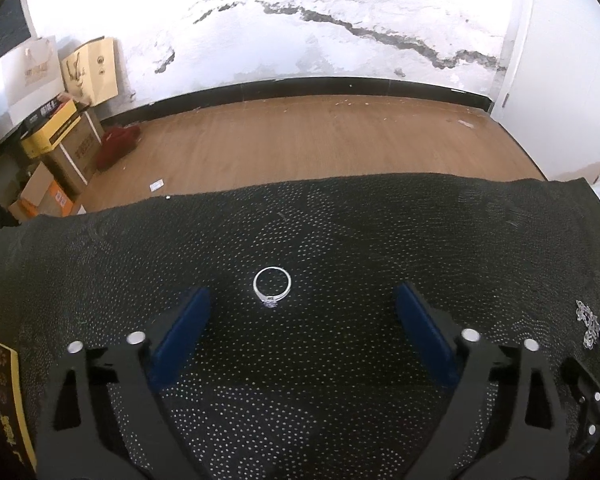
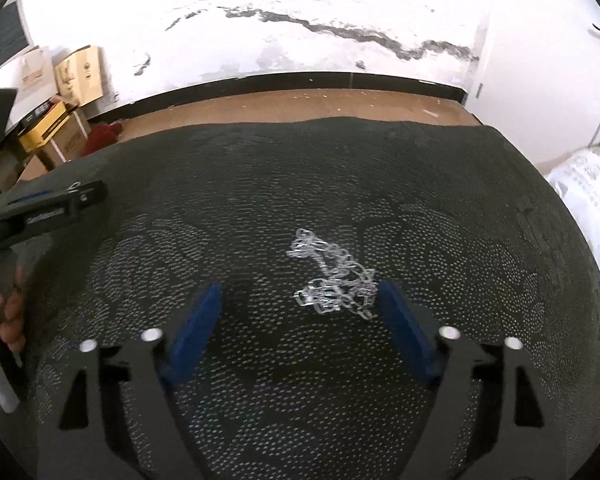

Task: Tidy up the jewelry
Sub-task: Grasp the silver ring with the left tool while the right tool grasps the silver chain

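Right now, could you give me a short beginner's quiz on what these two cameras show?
1. True or false: the left gripper is shut on the ring.
2. Which jewelry lies ahead of the right gripper? A) chain B) watch C) earrings
3. Fill in: the jewelry rests on a dark dotted ____.

Key: 1 false, its fingers stand open and apart from the ring; 2 A; 3 cloth.
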Demonstrator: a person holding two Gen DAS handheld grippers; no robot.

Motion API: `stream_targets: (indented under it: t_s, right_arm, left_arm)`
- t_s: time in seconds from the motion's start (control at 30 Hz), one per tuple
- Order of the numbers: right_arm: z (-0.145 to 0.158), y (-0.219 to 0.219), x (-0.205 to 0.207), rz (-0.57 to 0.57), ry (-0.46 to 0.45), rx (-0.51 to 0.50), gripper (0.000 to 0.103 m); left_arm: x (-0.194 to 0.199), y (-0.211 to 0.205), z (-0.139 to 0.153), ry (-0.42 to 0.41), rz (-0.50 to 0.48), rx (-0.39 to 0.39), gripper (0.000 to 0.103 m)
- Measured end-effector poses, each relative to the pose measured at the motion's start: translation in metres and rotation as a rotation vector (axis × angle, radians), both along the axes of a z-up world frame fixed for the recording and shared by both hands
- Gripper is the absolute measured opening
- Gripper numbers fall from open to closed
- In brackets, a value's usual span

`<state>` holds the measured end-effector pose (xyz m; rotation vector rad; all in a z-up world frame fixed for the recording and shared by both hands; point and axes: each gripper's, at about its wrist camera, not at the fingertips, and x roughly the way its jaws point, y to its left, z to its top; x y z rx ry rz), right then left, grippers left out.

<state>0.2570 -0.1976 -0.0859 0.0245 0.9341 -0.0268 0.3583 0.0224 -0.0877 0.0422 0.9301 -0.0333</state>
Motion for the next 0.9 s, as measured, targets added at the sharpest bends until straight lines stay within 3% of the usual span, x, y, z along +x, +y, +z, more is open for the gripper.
stream_targets:
  t_s: [0.13, 0.2, 0.23, 0.4, 0.6, 0.9]
  right_arm:
    - [0.002, 0.003, -0.002, 0.029, -0.004, 0.007, 0.055]
    - [0.003, 0.005, -0.003, 0.04, -0.008, 0.013, 0.035]
    - [0.004, 0.005, -0.003, 0.038, -0.008, 0.01, 0.03]
    - [0.004, 0.002, -0.005, 0.04, -0.009, 0.023, 0.017]
    - [0.006, 0.001, -0.007, 0.05, -0.013, 0.02, 0.014]
    - [0.007, -0.004, -0.011, 0.057, -0.017, 0.03, 0.012]
  left_arm:
    - [-0.002, -0.005, 0.001, -0.012, -0.016, 0.003, 0.075]
    - [-0.003, -0.01, 0.002, -0.021, -0.038, 0.008, 0.068]
    - [-0.003, -0.012, 0.002, -0.022, -0.038, 0.012, 0.066]
    - [-0.004, -0.02, 0.003, -0.033, -0.047, 0.013, 0.048]
    - [-0.008, -0.035, 0.005, -0.046, -0.069, 0.041, 0.018]
    - [-0.009, -0.041, 0.006, -0.048, -0.05, 0.051, 0.018]
